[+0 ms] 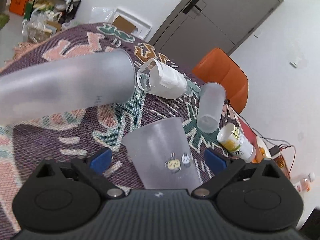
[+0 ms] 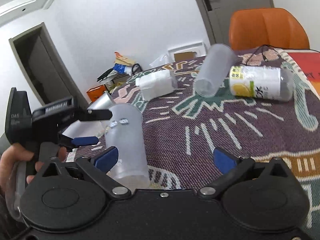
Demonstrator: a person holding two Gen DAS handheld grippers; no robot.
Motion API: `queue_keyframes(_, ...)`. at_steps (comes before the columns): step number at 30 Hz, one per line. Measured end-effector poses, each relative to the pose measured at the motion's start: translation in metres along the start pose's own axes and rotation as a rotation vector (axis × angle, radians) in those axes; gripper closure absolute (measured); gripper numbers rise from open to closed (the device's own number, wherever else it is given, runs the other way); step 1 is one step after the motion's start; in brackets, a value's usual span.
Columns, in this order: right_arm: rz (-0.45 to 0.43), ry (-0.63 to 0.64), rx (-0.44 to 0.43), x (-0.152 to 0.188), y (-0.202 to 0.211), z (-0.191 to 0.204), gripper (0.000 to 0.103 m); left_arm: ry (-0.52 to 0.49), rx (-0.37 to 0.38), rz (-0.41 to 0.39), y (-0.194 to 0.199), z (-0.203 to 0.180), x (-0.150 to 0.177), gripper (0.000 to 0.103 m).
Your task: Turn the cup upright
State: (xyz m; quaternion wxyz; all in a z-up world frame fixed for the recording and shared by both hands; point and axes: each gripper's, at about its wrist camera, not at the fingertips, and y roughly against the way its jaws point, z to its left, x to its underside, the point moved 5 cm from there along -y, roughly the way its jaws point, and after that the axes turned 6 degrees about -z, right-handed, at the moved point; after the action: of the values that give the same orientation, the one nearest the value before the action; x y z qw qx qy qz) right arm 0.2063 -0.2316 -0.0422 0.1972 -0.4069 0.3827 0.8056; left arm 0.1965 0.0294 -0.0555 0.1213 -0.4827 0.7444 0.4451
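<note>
Straddling the frosted cup (image 1: 162, 152) (seemingly untouched), left gripper (image 1: 158, 159) gapes.

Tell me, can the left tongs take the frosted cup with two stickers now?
Probably yes. The left tongs are open, with the sticker cup between the blue pads; nothing blocks it.

Both wrist views closely share the sticker cup (image 1: 162, 154).

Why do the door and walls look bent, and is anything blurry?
Left wrist view: the fisheye lens curves the door, and the big frosted cup close by is smeared. Right wrist view: the left gripper and sticker cup look motion-blurred; the tablecloth stays sharp.
</note>
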Motion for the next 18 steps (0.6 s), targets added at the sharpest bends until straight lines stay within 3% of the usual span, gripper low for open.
queue_keyframes(18,-0.058,-0.059,0.115,0.014,-0.021,-0.01,0.0,0.152,0.036,0.039,-0.049,0.012,-0.004,0.005)
